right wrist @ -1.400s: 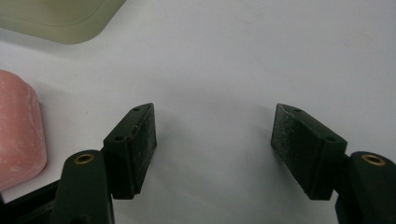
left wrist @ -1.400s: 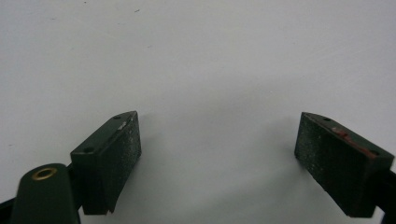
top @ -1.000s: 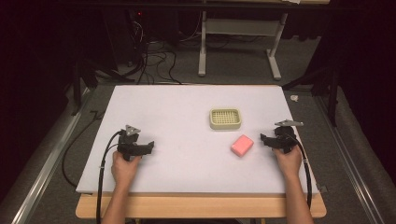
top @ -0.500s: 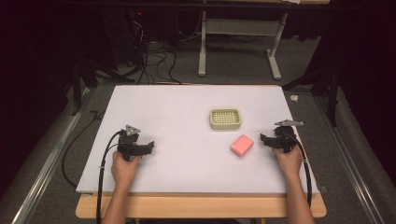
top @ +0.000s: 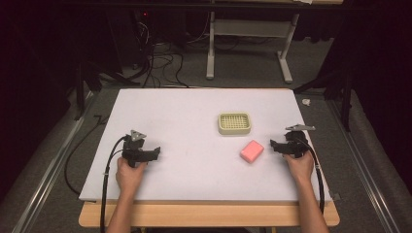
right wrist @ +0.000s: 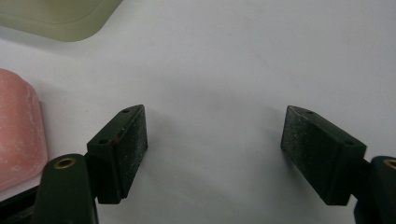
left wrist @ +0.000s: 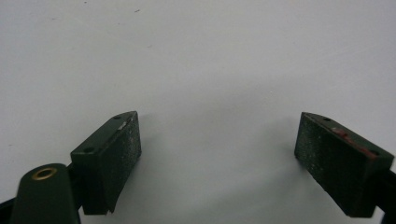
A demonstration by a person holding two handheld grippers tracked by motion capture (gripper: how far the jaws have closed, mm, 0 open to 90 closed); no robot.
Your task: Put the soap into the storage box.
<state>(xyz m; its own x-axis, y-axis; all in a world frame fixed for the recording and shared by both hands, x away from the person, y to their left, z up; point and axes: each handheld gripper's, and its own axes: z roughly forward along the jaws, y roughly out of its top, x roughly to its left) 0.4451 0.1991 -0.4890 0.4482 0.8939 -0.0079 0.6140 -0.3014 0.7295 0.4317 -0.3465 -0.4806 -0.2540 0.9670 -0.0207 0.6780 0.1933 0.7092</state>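
Left gripper: near board's left front corner, jaws wide apart, empty, place unchanged. Cream soap dish: right of centre. Pink soap bar: just in front of dish, unmoved. Right gripper: near right edge, jaws just opened, nothing between them.

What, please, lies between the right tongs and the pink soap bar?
Nothing: in the high view, only bare white table separates the right tongs from the pink soap bar.

Lab recording space — white table, cable tangle on grey carpet, black curtains
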